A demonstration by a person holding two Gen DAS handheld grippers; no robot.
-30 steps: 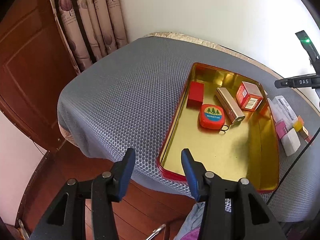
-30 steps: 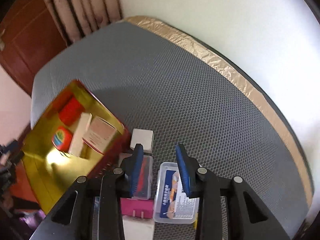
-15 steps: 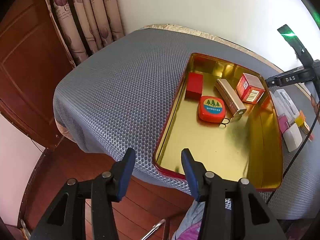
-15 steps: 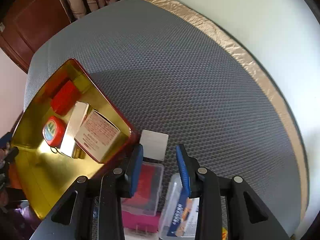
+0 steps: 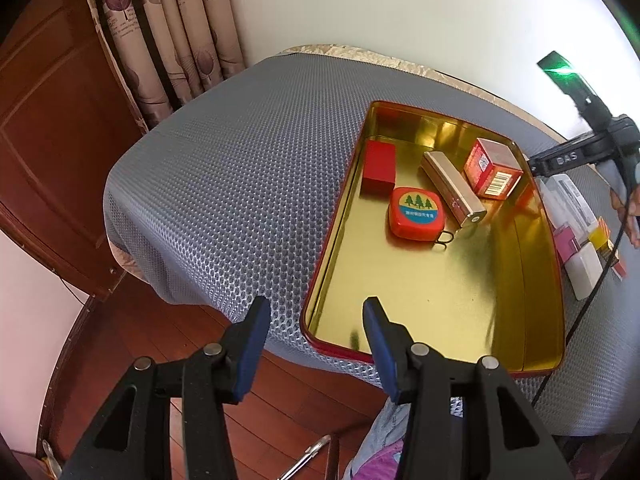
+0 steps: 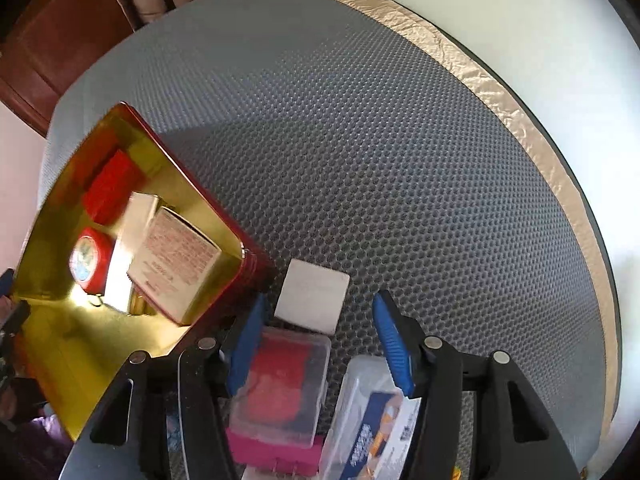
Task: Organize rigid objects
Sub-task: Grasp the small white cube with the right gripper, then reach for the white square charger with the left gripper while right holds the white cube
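The right gripper (image 6: 318,340) hangs with its blue jaws spread wide and nothing between them, poised over a clear plastic case with red contents (image 6: 282,384). Just ahead of its tips lies a flat white square box (image 6: 312,300), and under its right finger sits a clear case with a blue-and-orange label (image 6: 372,420). A pink box (image 6: 272,454) pokes out beneath the red-filled case. All of these sit on the grey honeycomb mat (image 6: 380,140), just beside the gold tray (image 6: 56,344) with its red rim.

The left gripper (image 5: 316,340) is also splayed and empty, held off the near corner of the table, its right finger over the gold tray's (image 5: 420,292) near rim. Inside the tray's far end sit a plain red box (image 5: 378,172), a round-cornered red tape measure (image 5: 416,214), a slim gold box (image 5: 452,188) and a red carton with a barcode (image 5: 492,168), close together.
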